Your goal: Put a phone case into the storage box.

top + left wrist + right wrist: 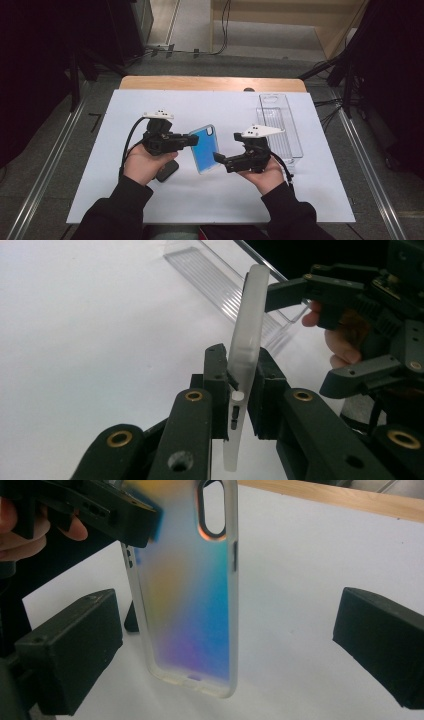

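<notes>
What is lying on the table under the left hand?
A dark, rounded object lies on the white table below the left hand. The hand covers part of it, so what it is cannot be told.

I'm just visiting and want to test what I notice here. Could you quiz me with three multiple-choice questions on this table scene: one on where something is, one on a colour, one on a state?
1. Where is the clear tray?
A. on the table's right side
B. on the floor
C. under the left hand

2. What colour does the phone case look from above?
A. red
B. blue
C. green

3. How does the right claw stand?
A. clamped on the case
B. clamped on the tray
C. open, off the case

Answers: 1 A, the tray lies right of both hands. 2 B, its face shows blue in the high view. 3 C, its pads stand wide apart while the left claw pinches the case's edge.
</notes>
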Motion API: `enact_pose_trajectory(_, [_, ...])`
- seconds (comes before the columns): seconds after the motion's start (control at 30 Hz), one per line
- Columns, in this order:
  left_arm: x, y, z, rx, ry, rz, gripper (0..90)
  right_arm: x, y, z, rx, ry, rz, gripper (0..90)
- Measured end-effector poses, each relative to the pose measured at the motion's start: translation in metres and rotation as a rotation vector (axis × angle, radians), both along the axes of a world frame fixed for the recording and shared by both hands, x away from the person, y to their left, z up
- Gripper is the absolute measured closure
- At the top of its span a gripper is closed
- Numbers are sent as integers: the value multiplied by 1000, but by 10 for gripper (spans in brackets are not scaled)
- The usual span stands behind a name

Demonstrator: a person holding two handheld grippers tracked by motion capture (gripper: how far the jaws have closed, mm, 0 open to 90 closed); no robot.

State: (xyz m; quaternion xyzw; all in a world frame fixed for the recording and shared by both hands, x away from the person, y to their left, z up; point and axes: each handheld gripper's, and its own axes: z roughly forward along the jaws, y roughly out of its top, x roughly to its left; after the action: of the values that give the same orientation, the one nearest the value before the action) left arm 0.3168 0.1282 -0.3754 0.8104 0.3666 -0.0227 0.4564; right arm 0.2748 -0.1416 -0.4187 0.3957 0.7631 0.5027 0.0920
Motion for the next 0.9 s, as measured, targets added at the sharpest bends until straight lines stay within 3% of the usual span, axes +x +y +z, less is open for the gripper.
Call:
enact_pose_trajectory(0.3, [-2,-5,-1,49,13,77,808,-5,12,-7,-40,-16,-70,0])
enact_pose_trajectory(0.43, [-4,-8,-2,39,10,104,809,-7,19,-9,-30,-4,-90,0])
enact_pose_trajectory(0.67, [-8,-16,-4,54,26,102,809,-10,28,-11,-31,-10,-109,0])
enact_pose_trajectory(0.9, [-12,-25,-7,61,42,89,809,-9,36,-14,-66,0,-118,0])
